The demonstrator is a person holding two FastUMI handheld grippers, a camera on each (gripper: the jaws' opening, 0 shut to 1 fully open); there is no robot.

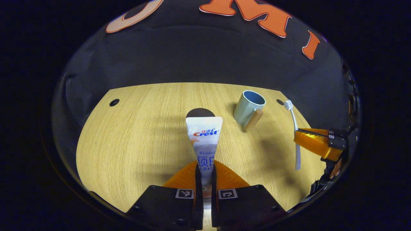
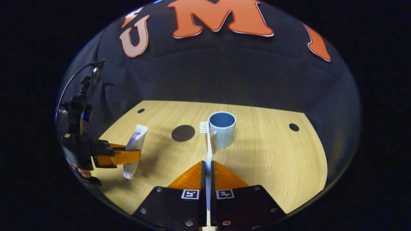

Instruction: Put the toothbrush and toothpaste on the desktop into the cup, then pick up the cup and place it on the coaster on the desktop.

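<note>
Toothpaste [image 1: 204, 138]: soft light tube, clamped at lower end in left gripper [image 1: 205, 178] jaws, above bench [image 1: 135, 134]. Toothbrush [image 2: 208, 144]: stiff, slim, slippery; handle pinched by right gripper [image 2: 208, 179] jaws. Cup [image 2: 222, 129]: rigid, upright, far; coaster [image 2: 183, 133] left.

The white toothpaste [image 1: 205, 141] tube is held upright above the desk, its flat crimped end up. The white toothbrush [image 2: 208, 150] is likewise held upright, bristles at the top. The pale blue-green cup [image 2: 222, 129] with a wooden handle stands empty on the desk. The dark round coaster [image 2: 183, 133] lies flat just beside it.
</note>
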